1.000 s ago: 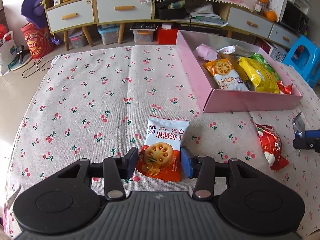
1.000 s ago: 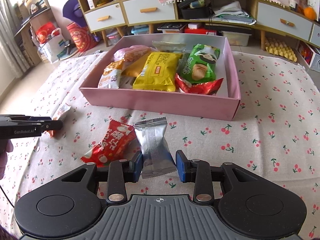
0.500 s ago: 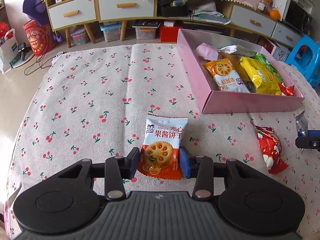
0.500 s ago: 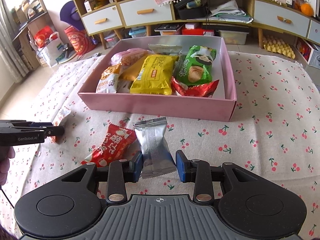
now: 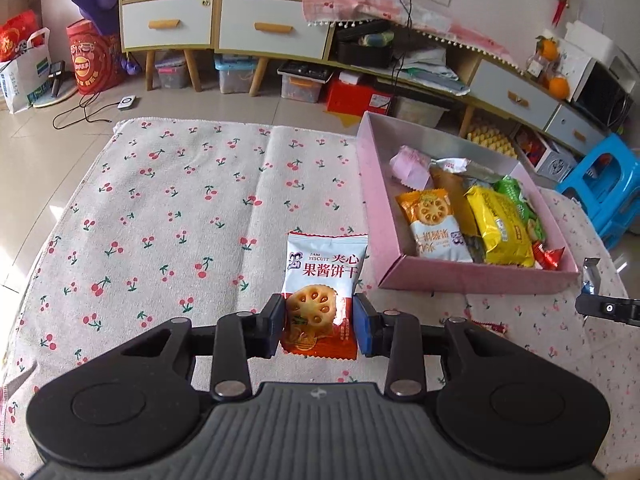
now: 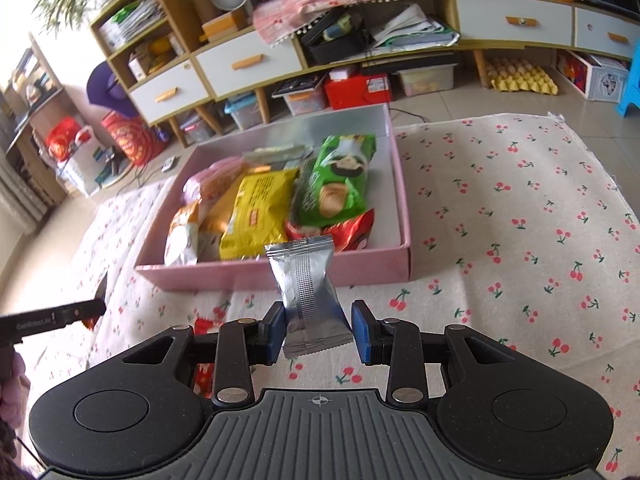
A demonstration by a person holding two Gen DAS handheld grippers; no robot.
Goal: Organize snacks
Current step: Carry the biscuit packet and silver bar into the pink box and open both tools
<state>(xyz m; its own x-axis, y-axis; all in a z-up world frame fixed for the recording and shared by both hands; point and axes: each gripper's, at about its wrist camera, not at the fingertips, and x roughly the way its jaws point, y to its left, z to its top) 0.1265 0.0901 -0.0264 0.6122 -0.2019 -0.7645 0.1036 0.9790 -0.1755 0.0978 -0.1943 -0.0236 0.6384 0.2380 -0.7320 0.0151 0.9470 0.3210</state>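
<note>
My left gripper (image 5: 319,326) is shut on a white and orange jam biscuit packet (image 5: 324,280) and holds it above the cherry-print cloth, left of the pink box (image 5: 472,278). My right gripper (image 6: 318,330) is shut on a silver packet (image 6: 306,288) and holds it raised in front of the pink box (image 6: 280,276). The box holds several snacks, among them a yellow packet (image 6: 256,212) and a green chips packet (image 6: 338,184). A red packet (image 6: 202,376) lies on the cloth, mostly hidden under my right gripper.
The cloth (image 5: 168,216) covers a low table. The left gripper's finger (image 6: 56,318) reaches in at the left of the right wrist view. Cabinets with drawers (image 5: 272,32), storage bins and a blue stool (image 5: 604,196) stand beyond the table.
Both grippers have lifted with their packets off the cloth. The left one has moved toward the box; the right one has risen in front of the box's near wall.
</note>
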